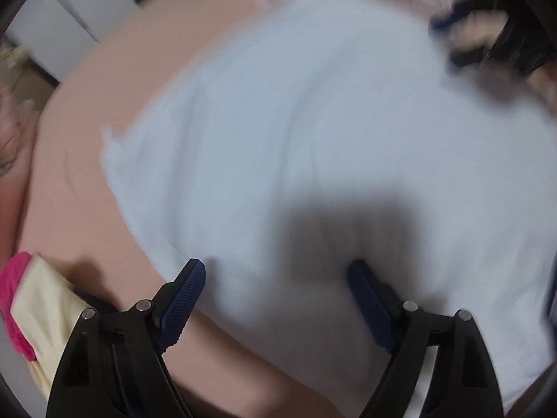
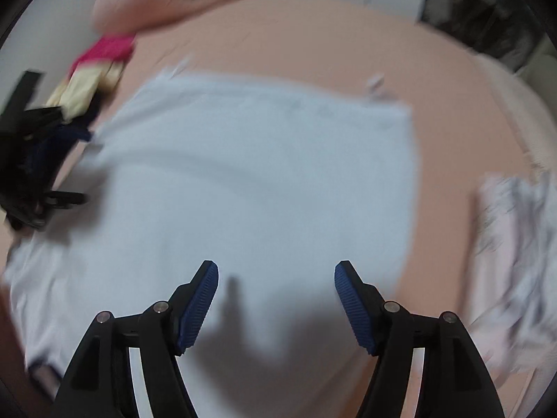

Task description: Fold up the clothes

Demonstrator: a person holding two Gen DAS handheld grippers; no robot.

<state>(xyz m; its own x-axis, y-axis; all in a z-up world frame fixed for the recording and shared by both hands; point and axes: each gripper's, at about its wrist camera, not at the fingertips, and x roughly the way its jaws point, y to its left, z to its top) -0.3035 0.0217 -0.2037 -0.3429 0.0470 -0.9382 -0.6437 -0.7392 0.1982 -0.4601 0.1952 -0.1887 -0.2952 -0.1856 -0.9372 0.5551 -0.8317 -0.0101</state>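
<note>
The pale blue shirt (image 1: 296, 146) lies spread flat on the pink bed (image 1: 87, 181), ready for folding, while the left claw (image 1: 275, 299) and right claw (image 2: 276, 304) hang above it, jaws apart, gripping nothing.

A peach-pink sheet (image 2: 445, 160) covers the bed, with white cabinets (image 1: 66, 31) beyond its edge.

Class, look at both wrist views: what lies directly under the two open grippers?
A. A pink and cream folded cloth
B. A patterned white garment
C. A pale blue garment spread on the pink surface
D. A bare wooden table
C: the pale blue garment spreads over the pink surface beneath both grippers.
</note>
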